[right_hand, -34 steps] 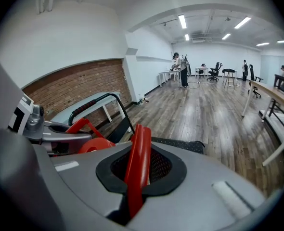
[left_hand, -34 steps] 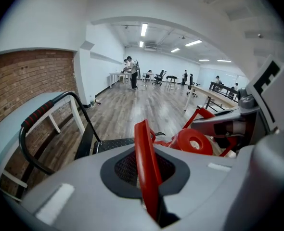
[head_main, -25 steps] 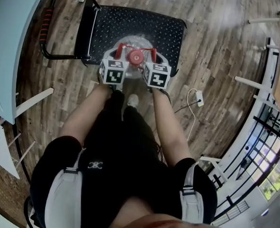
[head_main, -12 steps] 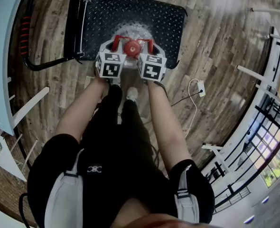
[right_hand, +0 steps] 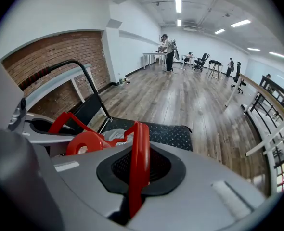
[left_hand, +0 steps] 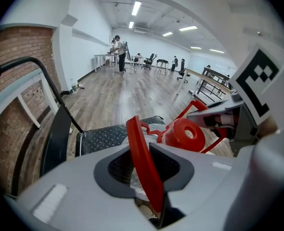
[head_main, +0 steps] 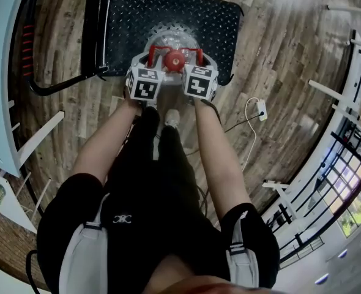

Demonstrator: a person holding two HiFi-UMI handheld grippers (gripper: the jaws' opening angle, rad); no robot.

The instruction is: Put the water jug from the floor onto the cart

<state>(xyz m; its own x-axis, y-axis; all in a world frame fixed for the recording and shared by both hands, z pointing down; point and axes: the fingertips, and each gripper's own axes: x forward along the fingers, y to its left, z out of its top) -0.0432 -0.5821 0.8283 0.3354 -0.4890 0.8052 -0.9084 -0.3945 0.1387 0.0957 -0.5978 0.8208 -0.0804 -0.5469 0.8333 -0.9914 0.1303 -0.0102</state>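
Both hands are sinking lower than a second ago, and the water jug (head_main: 168,40) is now sitting on the black studded deck of the cart (head_main: 220,23), red cap (head_main: 175,59) up. The left gripper (left_hand: 143,166) has just been opening; its jaws are standing apart with the red carry handle (left_hand: 135,134) loose between them. The right gripper (right_hand: 140,170) has been closing and is pinching the handle's other side.

The water jug (head_main: 173,46) stands on the cart (head_main: 211,17), toward its near edge. The cart's push handle (head_main: 93,35) rises at its left end. Left of the cart is a desk (head_main: 0,54); right of it a cable (head_main: 260,110) lies on the floor (head_main: 290,60).
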